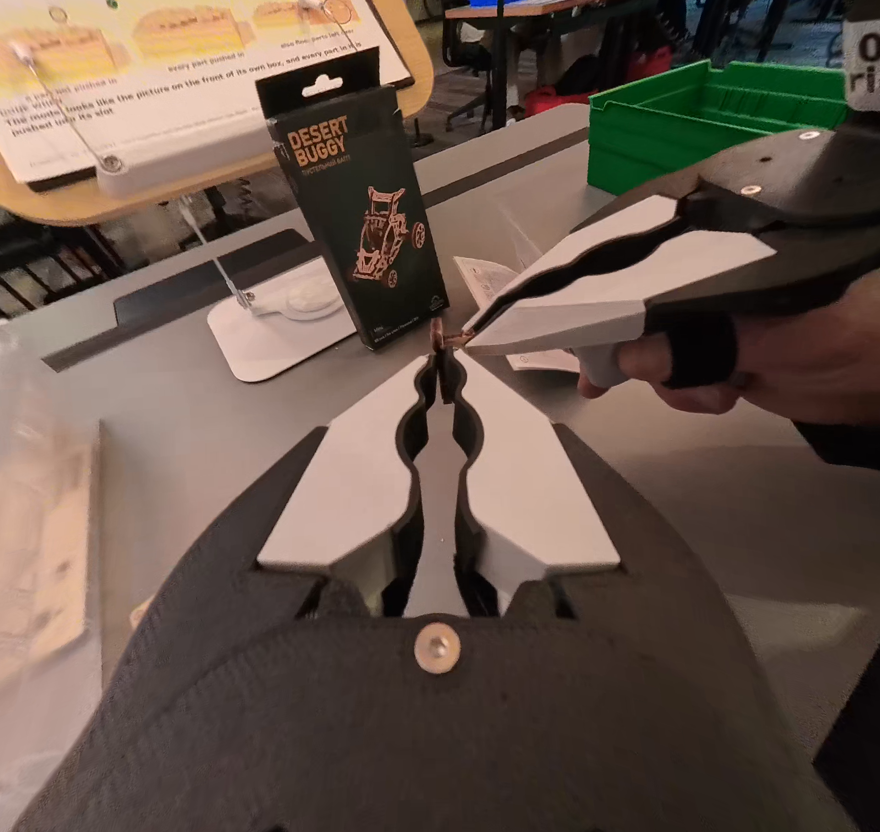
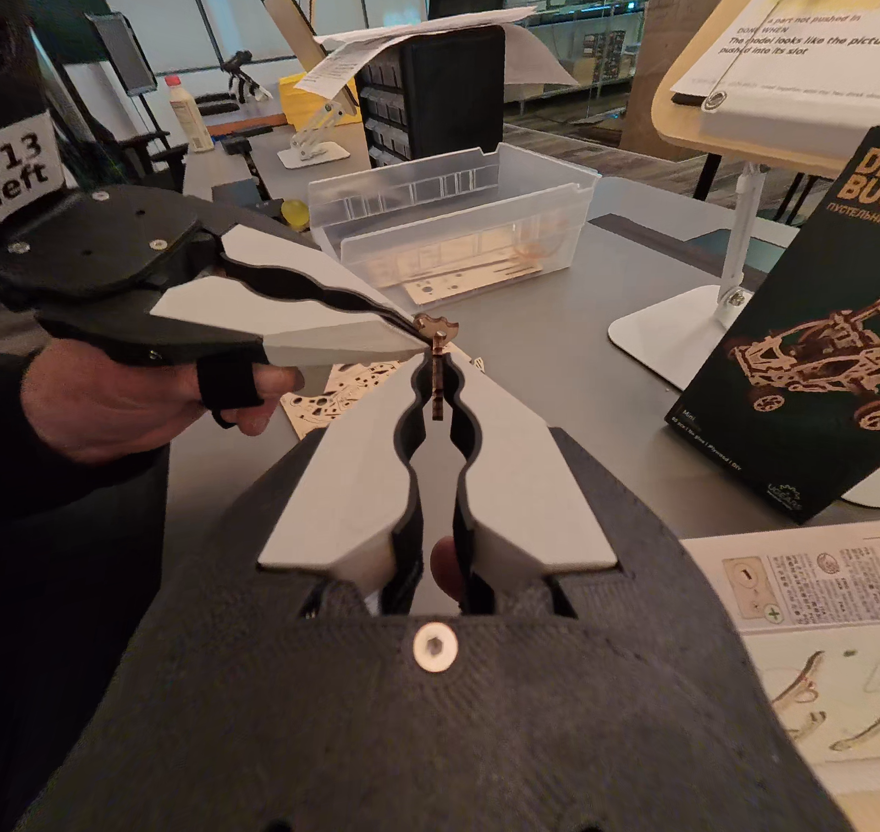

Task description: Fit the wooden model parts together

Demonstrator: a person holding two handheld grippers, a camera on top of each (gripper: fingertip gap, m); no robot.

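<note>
The left gripper [image 2: 425,333] is pinching a flat wooden disc piece [image 2: 435,327] with a notched edge, its two tips pressed together on the piece's near side. In the left wrist view that piece is showing edge-on, sticking up just past the tips of that gripper [image 1: 440,361].

The right gripper [image 2: 435,361] is clamping a thin wooden strip [image 2: 437,390], which is lying lengthwise between its fingers with its far end poking out past the tips and meeting the disc piece at its middle (both parts are touching right where the two claws converge). Seen from the left wrist view, the right gripper [image 1: 469,335] is coming in from the right with the strip's end bridging to the disc.

Both parts are hanging in the air above the grey table [image 2: 547,357]. Behind them a dark model box [image 1: 357,219] is standing upright, bearing gold lettering and a drawing of a buggy. An instruction sheet [image 1: 190,47] with printed text is sitting on a stand, a folded leaflet [image 2: 785,585] is lying at the right, and each gripper is carrying a white printed tag. A punched wooden sheet [image 2: 333,395] is lying under the left gripper.
</note>
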